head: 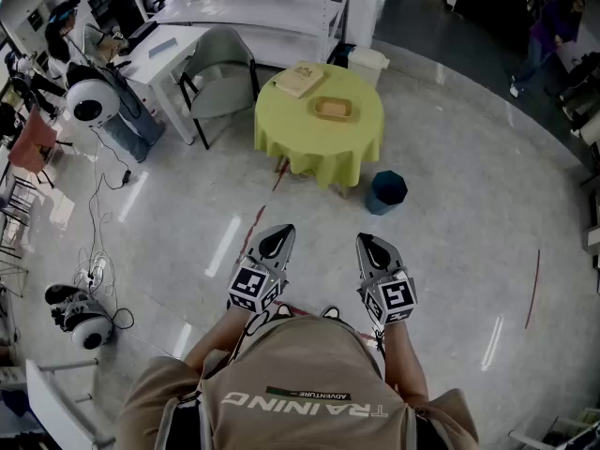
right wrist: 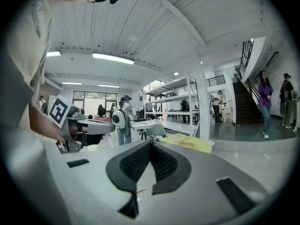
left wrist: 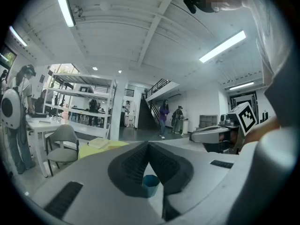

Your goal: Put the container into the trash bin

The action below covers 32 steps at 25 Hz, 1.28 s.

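Approach stage. The left gripper (head: pixel 275 244) and right gripper (head: pixel 372 249) are hanging side by side, jaws together on nothing. The container (head: pixel 333 109) is lying on the yellow tabletop (head: pixel 281 120) at 12 o'clock, and the trash bin (head: pixel 385 191) is standing at the table's 5 o'clock. One gripper's jaws probably need parting before nearing the container's rim.

Light level: bright, even, cool-toned indoor light.
Source: long ceiling light strips (left wrist: pixel 224 46) overhead.
Glare: pale streaks reflected on the glossy floor (head: pixel 223 245).
Shadows: soft and weak.
Distortion: both gripper views bulge fisheye-style, black at the corners.
Focus: foreground soft, distance fairly sharp.
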Available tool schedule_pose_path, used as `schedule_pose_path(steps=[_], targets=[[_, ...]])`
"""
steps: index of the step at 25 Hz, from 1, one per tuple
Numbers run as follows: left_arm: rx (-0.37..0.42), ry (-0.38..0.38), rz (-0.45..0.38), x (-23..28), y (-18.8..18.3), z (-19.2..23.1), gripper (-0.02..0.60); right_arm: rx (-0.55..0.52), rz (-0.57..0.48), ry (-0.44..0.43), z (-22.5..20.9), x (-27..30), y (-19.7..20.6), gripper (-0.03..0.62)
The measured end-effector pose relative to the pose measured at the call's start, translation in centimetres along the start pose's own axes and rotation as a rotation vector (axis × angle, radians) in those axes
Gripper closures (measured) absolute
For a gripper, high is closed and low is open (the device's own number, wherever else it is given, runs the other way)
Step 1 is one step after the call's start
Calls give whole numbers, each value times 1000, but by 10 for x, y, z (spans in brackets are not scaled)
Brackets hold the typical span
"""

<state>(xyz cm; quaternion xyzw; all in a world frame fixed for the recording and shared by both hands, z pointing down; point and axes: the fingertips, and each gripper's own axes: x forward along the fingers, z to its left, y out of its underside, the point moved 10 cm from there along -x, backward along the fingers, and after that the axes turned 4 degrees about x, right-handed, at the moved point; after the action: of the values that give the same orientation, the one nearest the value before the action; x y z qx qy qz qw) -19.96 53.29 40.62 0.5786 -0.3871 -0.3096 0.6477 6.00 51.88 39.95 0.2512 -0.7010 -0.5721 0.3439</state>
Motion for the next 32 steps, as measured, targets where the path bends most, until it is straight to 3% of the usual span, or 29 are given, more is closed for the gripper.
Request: schedule_pose_path(steps=[10, 15, 19, 26, 32], targets=[[-12, -48, 18, 39, 1, -6, 580, -18, 19, -55, -37, 15, 5, 592], [-32, -51, 30, 65, 6, 11, 580, -10, 36, -62, -59, 45, 4, 592], [-39, -29, 17, 95, 7, 50, 580, -12, 44, -44, -76, 91, -4, 592], [-29, 39, -3, 148, -10, 153, 580, -10, 41, 23, -84, 189, -33, 592], [-17, 84, -3, 185, -14, 221, 580, 44, 35, 84, -92, 247, -40, 592]])
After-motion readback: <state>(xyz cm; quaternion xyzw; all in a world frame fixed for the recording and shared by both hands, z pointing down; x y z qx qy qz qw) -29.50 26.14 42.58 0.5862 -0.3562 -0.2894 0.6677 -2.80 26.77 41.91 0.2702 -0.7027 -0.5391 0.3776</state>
